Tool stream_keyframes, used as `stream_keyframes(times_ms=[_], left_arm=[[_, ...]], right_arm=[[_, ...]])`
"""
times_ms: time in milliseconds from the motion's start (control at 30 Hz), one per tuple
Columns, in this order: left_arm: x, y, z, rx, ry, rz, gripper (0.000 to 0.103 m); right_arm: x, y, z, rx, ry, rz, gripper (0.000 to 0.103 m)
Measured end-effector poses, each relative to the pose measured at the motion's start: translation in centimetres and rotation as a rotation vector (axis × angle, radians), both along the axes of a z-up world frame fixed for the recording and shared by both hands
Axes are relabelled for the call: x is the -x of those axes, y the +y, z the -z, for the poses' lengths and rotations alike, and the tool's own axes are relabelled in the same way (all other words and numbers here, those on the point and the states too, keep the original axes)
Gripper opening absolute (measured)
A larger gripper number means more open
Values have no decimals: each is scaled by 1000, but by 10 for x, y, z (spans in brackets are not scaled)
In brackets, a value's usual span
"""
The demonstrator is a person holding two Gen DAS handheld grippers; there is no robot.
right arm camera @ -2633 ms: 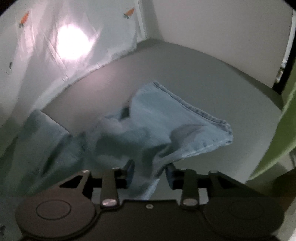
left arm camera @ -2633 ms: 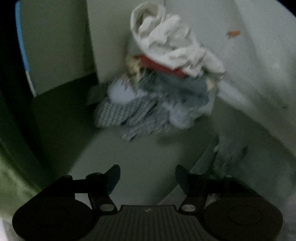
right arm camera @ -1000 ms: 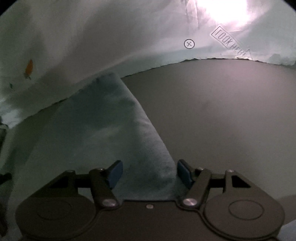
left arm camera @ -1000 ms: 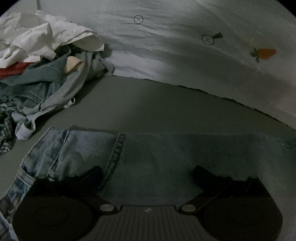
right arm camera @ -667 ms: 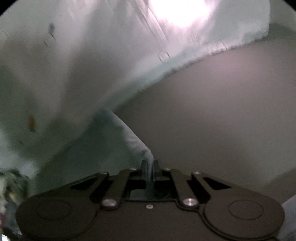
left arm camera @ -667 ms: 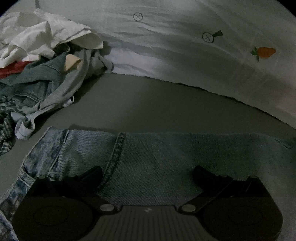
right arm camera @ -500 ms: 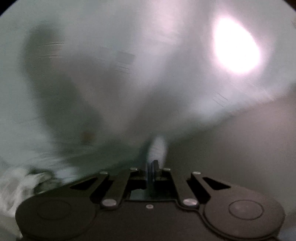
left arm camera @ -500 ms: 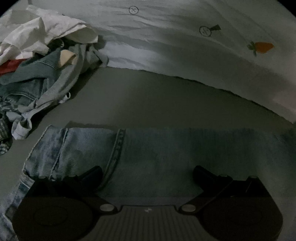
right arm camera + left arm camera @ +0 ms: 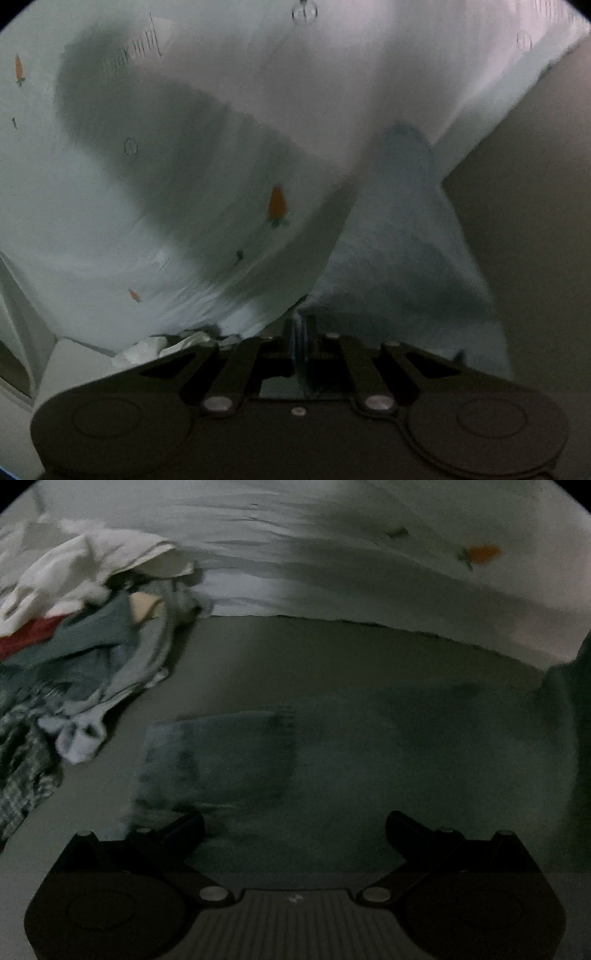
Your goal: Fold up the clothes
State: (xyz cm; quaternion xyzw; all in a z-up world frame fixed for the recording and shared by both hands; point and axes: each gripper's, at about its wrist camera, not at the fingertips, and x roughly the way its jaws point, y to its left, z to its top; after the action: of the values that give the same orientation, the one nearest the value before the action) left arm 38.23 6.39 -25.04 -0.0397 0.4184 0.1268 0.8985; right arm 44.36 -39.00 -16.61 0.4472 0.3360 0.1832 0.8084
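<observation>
- Jeans: blue denim, spread across the grey desk directly ahead of my left tool. One end lies flat, with what looks like a pocket panel facing up; the other end rises off the surface at the right edge of the left view. I judge it is lifted so that it can be carried over the flat part for a fold.
- Left tool: fingers wide apart, gripping nothing, poised low over the near edge of the jeans. I keep it there, I judge, to pin or steady the flat half while the other end travels.
- Right tool: fingers clenched together on a thin edge of the jeans, the denim draping away from the grip to the right. The pinch is at the hem so the whole leg follows.
- Laundry pile: white, red, denim and checked garments heaped at the left of the desk, apart from the jeans; presumably waiting their turn.
- Backdrop sheet: white cloth printed with small carrots, hanging behind the desk; the tool's shadow falls on it.
- Progress: first fold of this garment not yet laid down.
</observation>
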Motion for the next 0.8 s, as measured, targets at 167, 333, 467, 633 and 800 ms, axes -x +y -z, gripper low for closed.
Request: stream_keyframes(times_ms=[167,333,467,633,800], left_arm=[[27,64,-15,129,-65,-142,103],[40,116,-20,234,-93,-190,103],[46,139,-17,251,-79,-160,103],[42,154,-1,313,-28,-135,103],[29,142,5,317,-23,-56,103]], right_arm=[[4,57,1,-89,16,-75,5],[2,139,14,-265,93,-141,5],[-1,215,46,-398,207,-182,5],[9,271,124,-448,502,-177,7],[28,246,134,-582,532,-120,34]])
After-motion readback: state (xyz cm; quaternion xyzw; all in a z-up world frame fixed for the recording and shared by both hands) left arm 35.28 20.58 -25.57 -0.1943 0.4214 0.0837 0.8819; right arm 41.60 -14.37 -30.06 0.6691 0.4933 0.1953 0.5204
